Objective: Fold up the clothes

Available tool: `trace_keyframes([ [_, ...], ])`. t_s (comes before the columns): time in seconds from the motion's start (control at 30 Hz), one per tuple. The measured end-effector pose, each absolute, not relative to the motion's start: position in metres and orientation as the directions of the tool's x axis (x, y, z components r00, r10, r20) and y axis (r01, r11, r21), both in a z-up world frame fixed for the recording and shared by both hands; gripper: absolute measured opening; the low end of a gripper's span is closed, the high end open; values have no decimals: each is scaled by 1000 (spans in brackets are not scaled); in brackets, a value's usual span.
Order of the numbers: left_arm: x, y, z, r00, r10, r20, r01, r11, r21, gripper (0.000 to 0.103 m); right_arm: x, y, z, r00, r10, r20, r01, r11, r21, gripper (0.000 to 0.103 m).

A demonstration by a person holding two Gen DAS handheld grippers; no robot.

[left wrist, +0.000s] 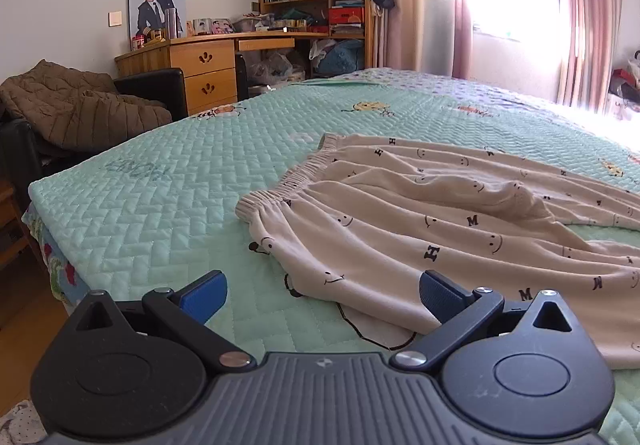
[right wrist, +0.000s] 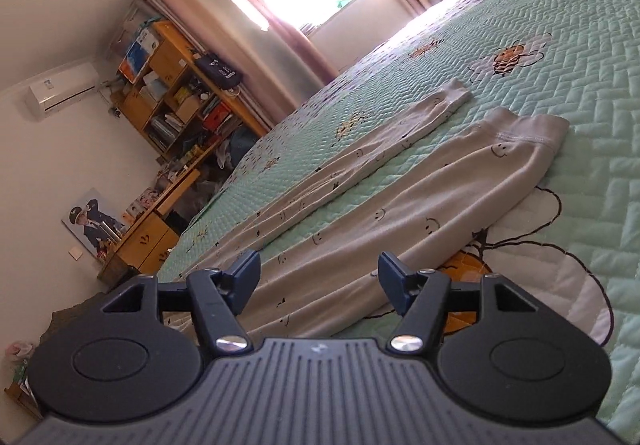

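Trousers [left wrist: 420,229] lay spread flat on the bed [left wrist: 160,197], waistband toward its left end, legs [right wrist: 400,205] apart. Left gripper [left wrist: 322,297] hovered near the waist, right gripper [right wrist: 318,277] over the near leg, both with fingers spread, empty. Seemingly the start: next, pinch waistband and cuff [right wrist: 532,129], fold leg onto leg.

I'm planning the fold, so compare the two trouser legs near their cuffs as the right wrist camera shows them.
The far leg lies flat, narrow and straight; the near leg looks wider and bunched into lengthwise folds. The far leg's cuff is small and neat; the near leg's cuff is broader and wavy. Both are cream with smiley prints, spread apart on the green quilt.
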State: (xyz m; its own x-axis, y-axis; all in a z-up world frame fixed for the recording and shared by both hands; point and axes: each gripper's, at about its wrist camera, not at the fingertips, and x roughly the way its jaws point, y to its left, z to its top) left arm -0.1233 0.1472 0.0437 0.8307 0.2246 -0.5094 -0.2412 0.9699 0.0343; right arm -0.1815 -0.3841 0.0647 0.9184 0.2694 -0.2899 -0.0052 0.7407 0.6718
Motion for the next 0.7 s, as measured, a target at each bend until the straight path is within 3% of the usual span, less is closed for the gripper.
trace_keyframes([
  [0.4,-169,124,52,863,204,-463,-210,977,39,102,-210,-398,57,947,252,-197,-17,653,757,70],
  [0.7,-179,117,56,861,204,-466,-191,979,75,102,-219,-416,45,957,230,-178,12,580,814,71],
])
